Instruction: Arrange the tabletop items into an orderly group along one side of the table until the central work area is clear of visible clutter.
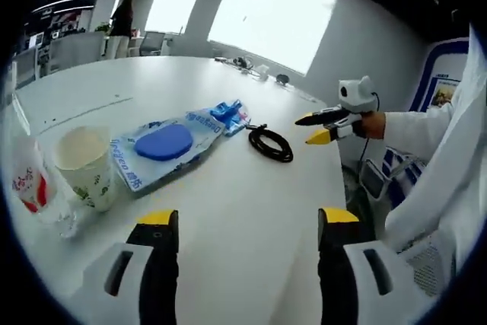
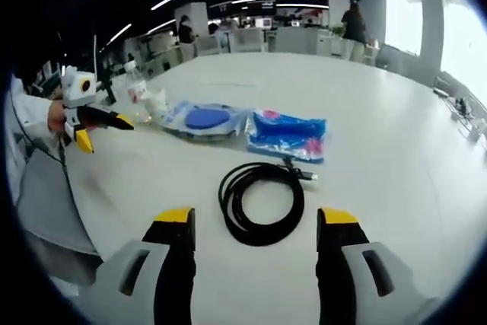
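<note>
The coiled black cable [image 2: 261, 202] lies on the white table [image 2: 396, 135] just ahead of your right gripper [image 2: 255, 222], whose jaws are spread and empty. Beyond it sit a blue packet [image 2: 287, 135] and a pouch with a blue disc [image 2: 202, 119]. Your left gripper [image 1: 247, 222], jaws also spread, faces a paper cup [image 1: 85, 164] beside that pouch.

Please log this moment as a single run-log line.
left gripper: open, empty | right gripper: open, facing coiled black cable | paper cup, blue pouch on white table | phase: pre-grasp
</note>
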`<state>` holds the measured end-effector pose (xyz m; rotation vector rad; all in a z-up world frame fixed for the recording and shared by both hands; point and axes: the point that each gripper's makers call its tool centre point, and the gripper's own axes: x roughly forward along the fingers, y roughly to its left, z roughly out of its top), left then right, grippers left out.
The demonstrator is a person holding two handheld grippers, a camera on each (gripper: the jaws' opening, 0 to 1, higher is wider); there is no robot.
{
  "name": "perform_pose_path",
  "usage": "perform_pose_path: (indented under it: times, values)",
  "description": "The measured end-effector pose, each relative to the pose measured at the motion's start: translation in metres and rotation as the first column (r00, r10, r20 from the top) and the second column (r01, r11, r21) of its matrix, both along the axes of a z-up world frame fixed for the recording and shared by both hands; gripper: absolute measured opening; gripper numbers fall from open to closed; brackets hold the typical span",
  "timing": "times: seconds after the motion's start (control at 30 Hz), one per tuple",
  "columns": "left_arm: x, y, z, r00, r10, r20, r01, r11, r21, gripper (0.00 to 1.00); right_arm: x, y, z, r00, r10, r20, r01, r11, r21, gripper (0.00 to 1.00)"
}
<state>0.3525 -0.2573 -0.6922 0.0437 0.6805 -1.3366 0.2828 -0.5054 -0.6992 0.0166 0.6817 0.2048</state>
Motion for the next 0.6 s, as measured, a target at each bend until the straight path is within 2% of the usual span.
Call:
perform_pose_path:
  times: [0.2, 0.33, 0.6]
  values:
    - [0.005, 0.028, 0.005, 0.998, 0.056, 0.009, -0.056, 0.998, -0.009, 0.78, -0.006, 0.009, 0.001, 1.0, 0.01, 0.004, -0.011, 1.0, 0.009, 0.65]
    - [0.01, 0.05, 0.008, 0.995, 0.089, 0.036, -0.089, 0.996, -0.007, 0.79, -0.008, 0.016, 0.004, 1.0, 0.016, 0.003, -0.016, 1.0, 0.011, 0.68]
    - [0.018, 0.091, 0.017, 0.984, 0.165, 0.067, -0.165, 0.986, -0.009, 0.82, -0.014, 0.023, 0.009, 1.0, 0.019, 0.016, -0.019, 1.0, 0.017, 0.69]
